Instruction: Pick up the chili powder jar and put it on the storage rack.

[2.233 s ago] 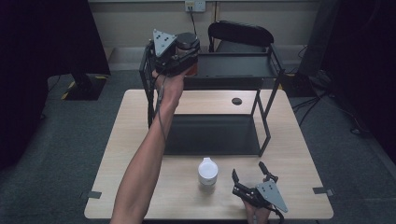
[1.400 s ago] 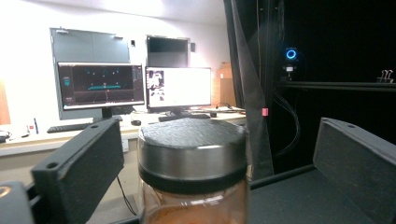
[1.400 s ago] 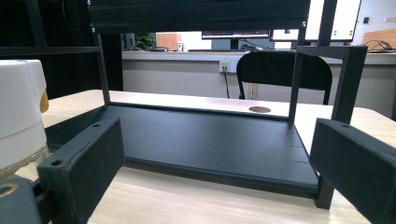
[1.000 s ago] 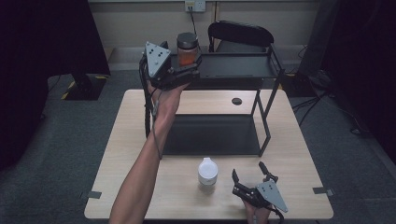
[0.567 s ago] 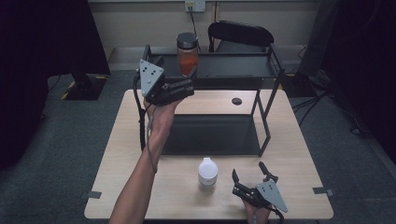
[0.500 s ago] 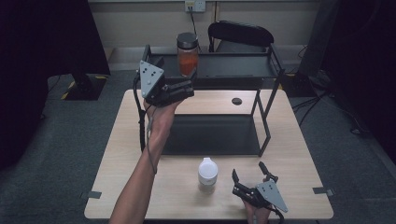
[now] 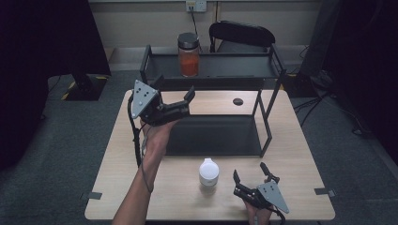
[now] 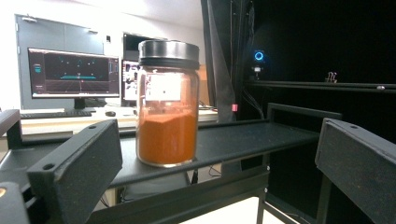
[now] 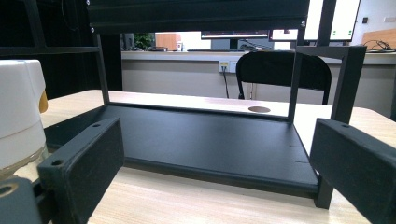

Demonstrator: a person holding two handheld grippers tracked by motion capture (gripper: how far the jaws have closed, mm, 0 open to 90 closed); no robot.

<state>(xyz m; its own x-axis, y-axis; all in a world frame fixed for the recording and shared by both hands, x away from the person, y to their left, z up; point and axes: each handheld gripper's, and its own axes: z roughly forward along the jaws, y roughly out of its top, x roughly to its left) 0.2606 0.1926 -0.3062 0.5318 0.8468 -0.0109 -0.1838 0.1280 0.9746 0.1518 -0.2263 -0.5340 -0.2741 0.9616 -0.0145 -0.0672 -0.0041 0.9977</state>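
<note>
Left tool (image 7: 174, 95) gapes empty, its view facing the orange jar (image 8: 167, 103) on the shelf (image 8: 243, 135) (label unreadable); right tool (image 7: 251, 178) spread, white bottle (image 9: 18, 112) cropped.

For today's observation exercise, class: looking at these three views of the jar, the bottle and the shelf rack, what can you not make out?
- Jar: its label is washed out by glare in the left gripper view and too small in the high view.
- White bottle: cut off by the left edge of the right gripper view; the high view shows mostly its cap, so its contents stay unknown.
- Shelf rack: its far legs are hidden behind the top shelf in the high view.
</note>
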